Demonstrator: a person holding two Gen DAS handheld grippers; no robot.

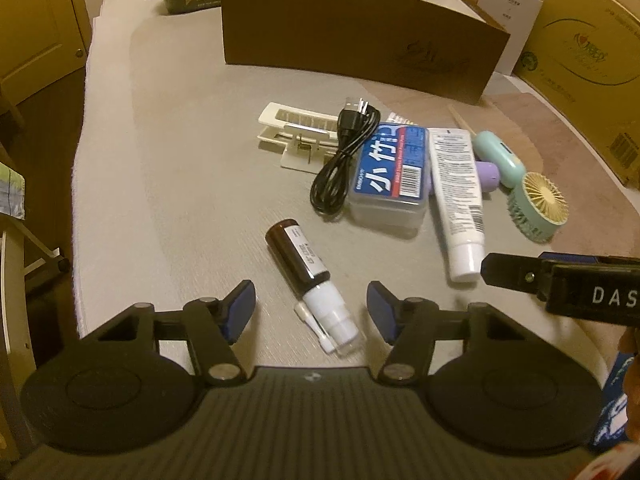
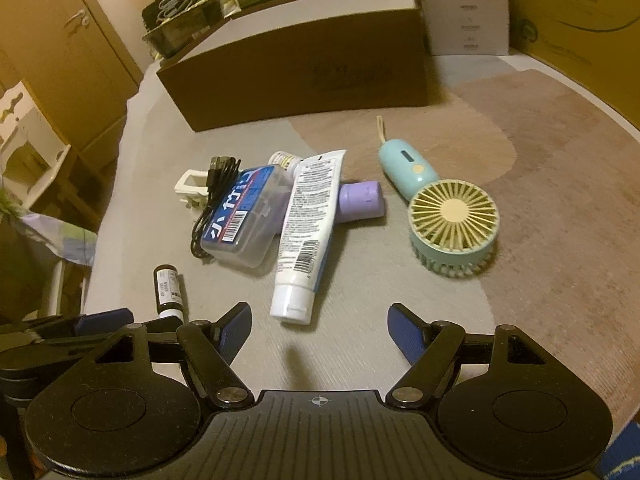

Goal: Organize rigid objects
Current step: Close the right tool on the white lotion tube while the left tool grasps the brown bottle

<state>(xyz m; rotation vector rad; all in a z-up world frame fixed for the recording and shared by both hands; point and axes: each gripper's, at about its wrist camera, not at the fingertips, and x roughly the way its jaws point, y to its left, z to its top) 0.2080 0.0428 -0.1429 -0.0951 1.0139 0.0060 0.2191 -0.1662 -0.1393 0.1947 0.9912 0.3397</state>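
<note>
Brown glass, white-capped: a small spray bottle point(image 1: 310, 284) lies on its side on the grey tabletop point(image 1: 180, 184), cap end toward the camera, between the spread blue pads of the left tongs point(image 1: 311, 306), which are wide apart and touch nothing. From the bottle, a cluster of things sits at about 1 o'clock: a coiled black USB cable point(image 1: 344, 156), a clear plastic box with a blue label point(image 1: 390, 172), and a white tube point(image 1: 456, 196) lying with its cap toward the camera. The cable rests partly on a cream hair clip point(image 1: 292, 132) at 12 o'clock. In the right wrist view, a lilac bottle point(image 2: 360, 200) pokes out from under the tube, and a mint handheld fan point(image 2: 444, 216) lies alone at 2 o'clock from the tube's cap, face up, its handle pointing away. The right tongs point(image 2: 319, 330) hover over bare tabletop just short of the tube's cap, also spread wide and holding nothing. A long brown cardboard box point(image 2: 304, 68) stands across the far side of the tabletop at 12 o'clock.
</note>
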